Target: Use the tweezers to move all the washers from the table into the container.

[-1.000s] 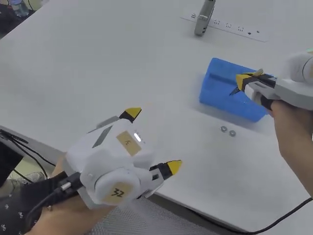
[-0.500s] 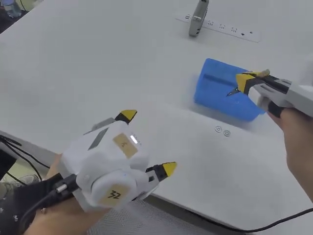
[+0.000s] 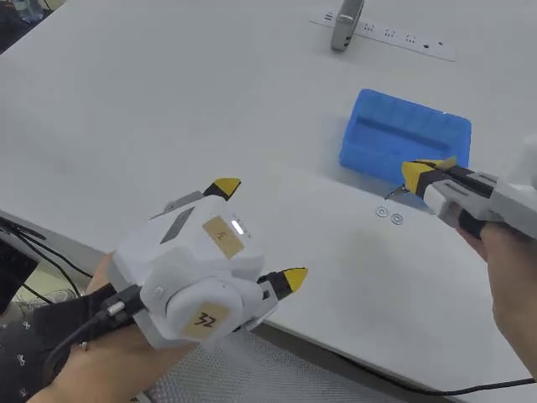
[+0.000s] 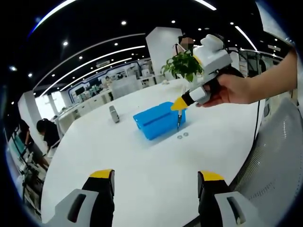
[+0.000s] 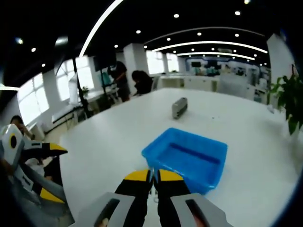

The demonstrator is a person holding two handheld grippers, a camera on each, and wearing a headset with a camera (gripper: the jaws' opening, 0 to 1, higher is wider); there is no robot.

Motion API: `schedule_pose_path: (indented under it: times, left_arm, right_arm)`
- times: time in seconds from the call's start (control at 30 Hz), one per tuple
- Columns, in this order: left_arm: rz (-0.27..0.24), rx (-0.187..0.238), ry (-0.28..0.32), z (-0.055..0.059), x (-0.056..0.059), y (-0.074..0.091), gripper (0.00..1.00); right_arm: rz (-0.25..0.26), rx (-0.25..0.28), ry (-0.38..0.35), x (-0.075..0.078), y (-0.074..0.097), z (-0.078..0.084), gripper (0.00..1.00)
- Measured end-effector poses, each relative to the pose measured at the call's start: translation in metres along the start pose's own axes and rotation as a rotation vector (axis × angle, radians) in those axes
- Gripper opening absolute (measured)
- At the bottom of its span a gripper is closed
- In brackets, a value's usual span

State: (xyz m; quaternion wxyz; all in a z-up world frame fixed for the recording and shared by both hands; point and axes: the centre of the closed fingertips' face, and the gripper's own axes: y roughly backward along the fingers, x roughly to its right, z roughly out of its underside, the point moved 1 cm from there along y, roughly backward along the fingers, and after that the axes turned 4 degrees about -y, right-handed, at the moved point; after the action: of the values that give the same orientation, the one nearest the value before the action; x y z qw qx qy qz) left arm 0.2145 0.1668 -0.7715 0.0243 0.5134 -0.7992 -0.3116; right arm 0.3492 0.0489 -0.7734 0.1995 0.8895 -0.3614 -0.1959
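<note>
Two small metal washers (image 3: 389, 216) lie side by side on the white table (image 3: 168, 109), just in front of the blue container (image 3: 407, 134). My right gripper (image 3: 419, 174) is shut on thin tweezers (image 3: 395, 192), whose tip hangs just above and behind the washers, apart from them. In the left gripper view, the right gripper (image 4: 182, 103) holds the tweezers (image 4: 178, 121) point down over the washers (image 4: 182, 136), beside the container (image 4: 156, 120). In the right gripper view, the jaws (image 5: 151, 177) stand pressed together before the container (image 5: 187, 158). My left gripper (image 3: 260, 232) rests open at the near table edge, holding nothing.
A white power strip (image 3: 394, 38) and an upright grey device (image 3: 344, 25) sit at the far side of the table. A cable (image 3: 470, 388) trails off the near right edge. People stand by desks in the background (image 5: 128, 78).
My right gripper has drawn the tweezers back from over the blue container to just in front of it, close above the washers. The left gripper has stayed about where it was.
</note>
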Motion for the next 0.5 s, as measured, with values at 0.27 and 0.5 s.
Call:
schedule_pose_path:
  times: [0.27, 0.5]
  left_arm:
    - [0.0, -0.002, 0.0, 0.001, 0.0, -0.001, 0.72]
    - [-0.003, -0.006, -0.001, 0.002, -0.001, -0.001, 0.71]
  right_arm:
    - [0.004, -0.033, 0.005, 0.003, -0.007, 0.014, 0.02]
    - [0.005, -0.057, 0.027, 0.004, -0.014, 0.021, 0.02]
